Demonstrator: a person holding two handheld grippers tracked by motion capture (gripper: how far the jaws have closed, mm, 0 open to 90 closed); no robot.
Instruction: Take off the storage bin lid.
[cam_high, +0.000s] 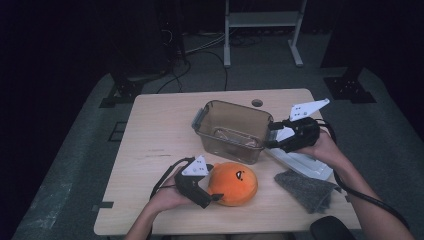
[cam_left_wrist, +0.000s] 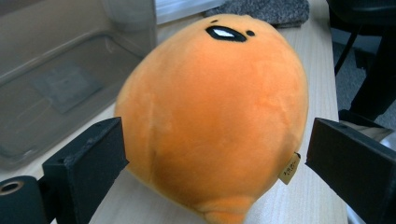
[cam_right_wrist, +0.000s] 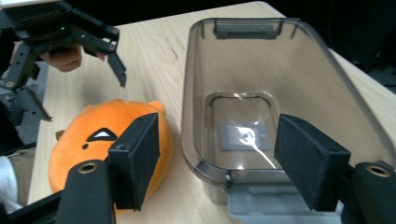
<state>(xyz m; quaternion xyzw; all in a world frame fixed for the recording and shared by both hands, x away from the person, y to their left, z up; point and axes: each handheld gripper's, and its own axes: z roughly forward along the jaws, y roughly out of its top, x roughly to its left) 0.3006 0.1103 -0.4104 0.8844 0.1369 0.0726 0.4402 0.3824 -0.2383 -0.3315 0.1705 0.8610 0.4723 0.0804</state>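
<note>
We see left gripper (cam_high: 216, 196) wide open around orange plush (cam_high: 234, 183) on table (cam_high: 150, 130), ready to grasp. Right gripper (cam_high: 272, 135) open at clear bin (cam_high: 233, 131) rim, probably steadying it.

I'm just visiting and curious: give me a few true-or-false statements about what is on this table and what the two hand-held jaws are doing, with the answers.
1. The orange plush toy already lies inside the clear plastic bin. False: it lies on the table in front of the bin, and no toy is in the bin.
2. The left gripper has its jaws open on either side of the plush toy. True.
3. The right gripper is shut on the grey cloth. False: its jaws stand open at the bin's rim, and the cloth lies apart on the table.
4. A white lid lies on the table to the right of the bin. True.
</note>
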